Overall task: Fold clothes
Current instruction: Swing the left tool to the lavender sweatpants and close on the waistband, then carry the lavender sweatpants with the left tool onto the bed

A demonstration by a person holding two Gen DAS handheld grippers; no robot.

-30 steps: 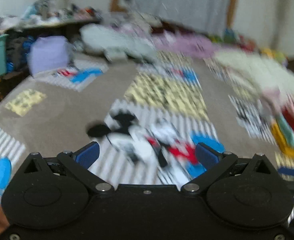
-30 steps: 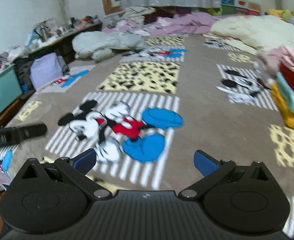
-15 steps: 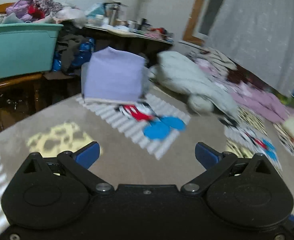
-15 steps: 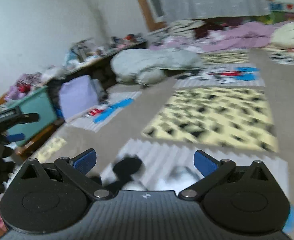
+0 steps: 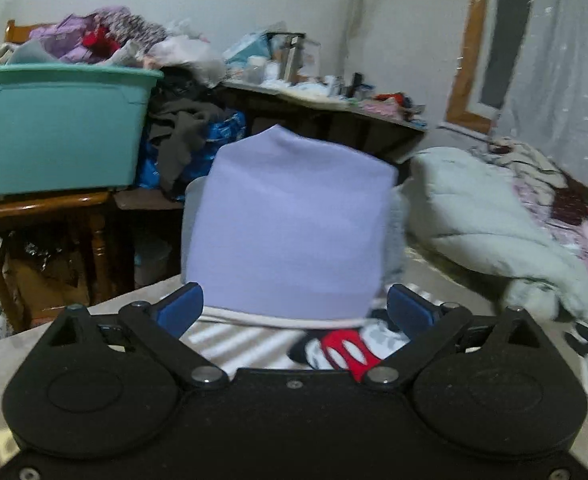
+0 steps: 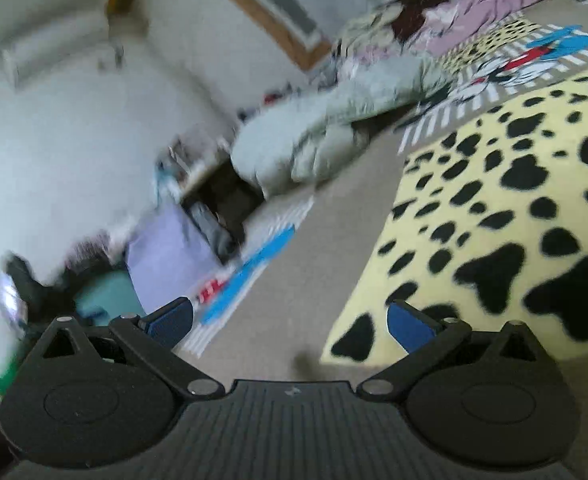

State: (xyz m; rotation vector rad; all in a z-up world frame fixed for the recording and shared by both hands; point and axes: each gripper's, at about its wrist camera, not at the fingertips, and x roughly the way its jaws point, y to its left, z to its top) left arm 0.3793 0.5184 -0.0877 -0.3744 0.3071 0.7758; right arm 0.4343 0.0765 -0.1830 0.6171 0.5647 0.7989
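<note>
A lavender cloth [image 5: 290, 224] stands in a tall block on the patterned blanket [image 5: 214, 340], right in front of my left gripper [image 5: 296, 310]. The left gripper is open and empty, its blue fingertips [image 5: 180, 309] level with the cloth's lower edge. My right gripper [image 6: 292, 320] is open and empty, tilted, over the beige and yellow spotted blanket [image 6: 514, 216]. The lavender cloth shows blurred at the left in the right wrist view [image 6: 166, 256].
A teal tub [image 5: 58, 128] heaped with clothes sits on a wooden chair [image 5: 42, 216] at the left. A cluttered desk [image 5: 326, 104] runs along the wall. A pale green quilt [image 5: 490, 224] lies bunched at the right, also in the right wrist view [image 6: 334, 124].
Both grippers swung left. The left one closed in on the lavender cloth, which now fills its view. The right one rolled to a tilt. Both stayed open.
</note>
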